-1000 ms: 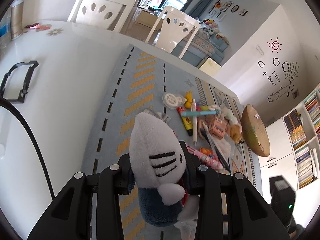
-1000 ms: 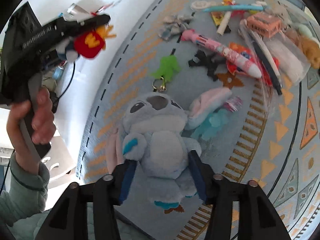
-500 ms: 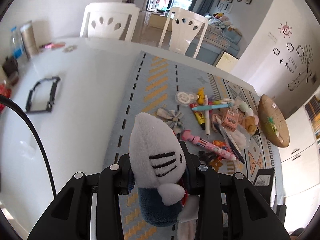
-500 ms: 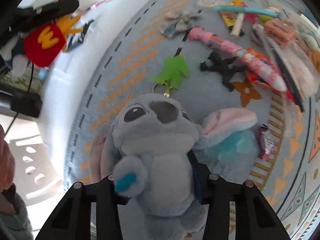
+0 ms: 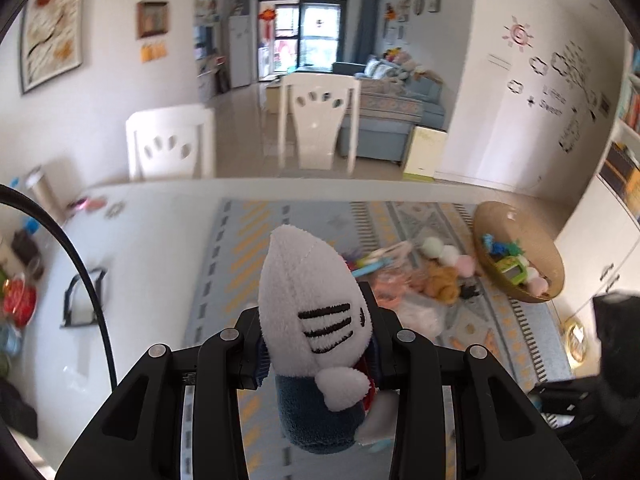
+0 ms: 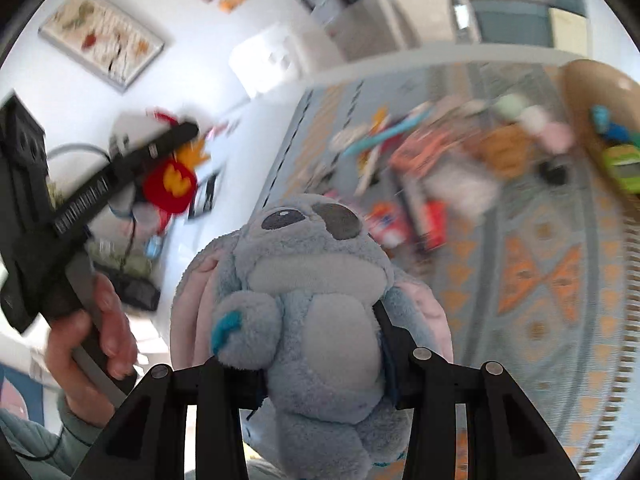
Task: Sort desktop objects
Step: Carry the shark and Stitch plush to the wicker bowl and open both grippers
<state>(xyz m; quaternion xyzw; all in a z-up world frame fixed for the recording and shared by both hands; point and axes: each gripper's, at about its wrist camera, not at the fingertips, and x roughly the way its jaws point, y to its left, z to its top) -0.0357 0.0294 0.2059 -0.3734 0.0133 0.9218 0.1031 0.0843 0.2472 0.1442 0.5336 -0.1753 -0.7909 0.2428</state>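
Red plush patch [image 6: 170, 191] bears a yellow "M"; wall lettering [image 5: 551, 102] reads "Sweet".

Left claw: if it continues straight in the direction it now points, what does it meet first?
Probably the patterned mat on the table, just left of the toy pile. The left claw, shut on the shark plush, points down at it; depth is unclear.

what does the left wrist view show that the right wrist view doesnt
Only the left wrist view: the left gripper shut on a shark plush, and two white chairs.
Only the right wrist view: the right gripper shut on a blue plush, and the person's left hand on the other gripper's handle.
Both: the patterned mat, the pile of small things and the wooden bowl.
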